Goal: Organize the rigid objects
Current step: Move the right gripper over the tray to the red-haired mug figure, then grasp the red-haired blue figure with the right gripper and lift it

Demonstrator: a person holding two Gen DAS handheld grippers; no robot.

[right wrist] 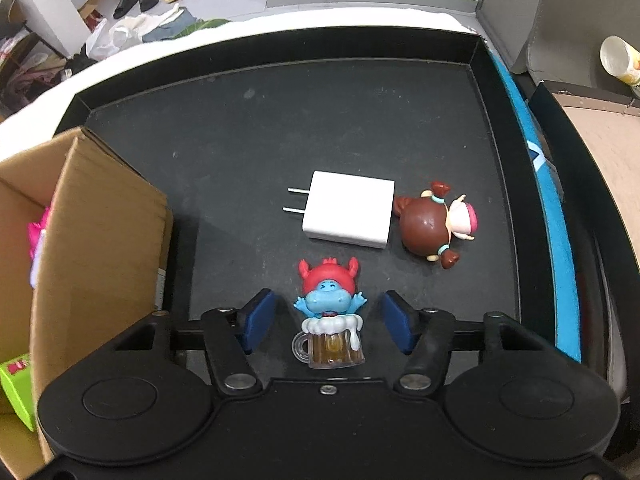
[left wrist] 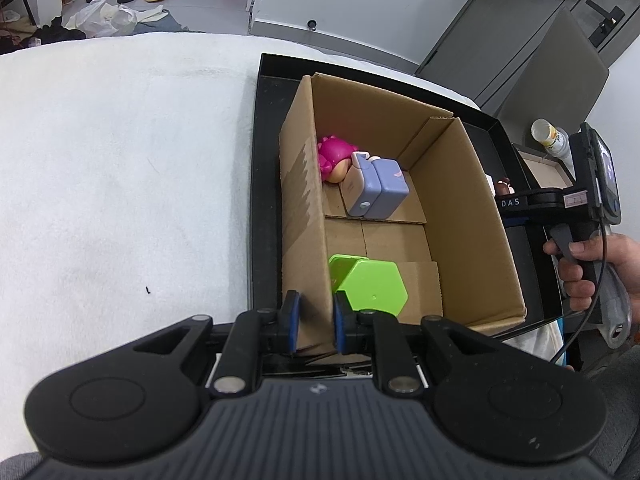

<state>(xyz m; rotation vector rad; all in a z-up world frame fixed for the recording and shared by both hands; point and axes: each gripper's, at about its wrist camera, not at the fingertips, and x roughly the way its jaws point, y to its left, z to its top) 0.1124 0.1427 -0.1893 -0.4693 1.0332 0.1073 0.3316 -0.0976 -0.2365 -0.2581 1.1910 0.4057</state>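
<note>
Now the left gripper (left wrist: pixel 314 322) is clamped on the near wall of the cardboard box (left wrist: pixel 460 216) (a green hexagonal case (left wrist: pixel 374 286) lies inside). Right of the box, on the black tray (right wrist: pixel 280 120), the right gripper (right wrist: pixel 328 322) stands apart around a blue beer-mug figurine (right wrist: pixel 330 316), pads not touching it.

The charger (right wrist: pixel 347 209) lies on the tray (right wrist: pixel 280 120), right of the box (right wrist: pixel 100 216).
</note>
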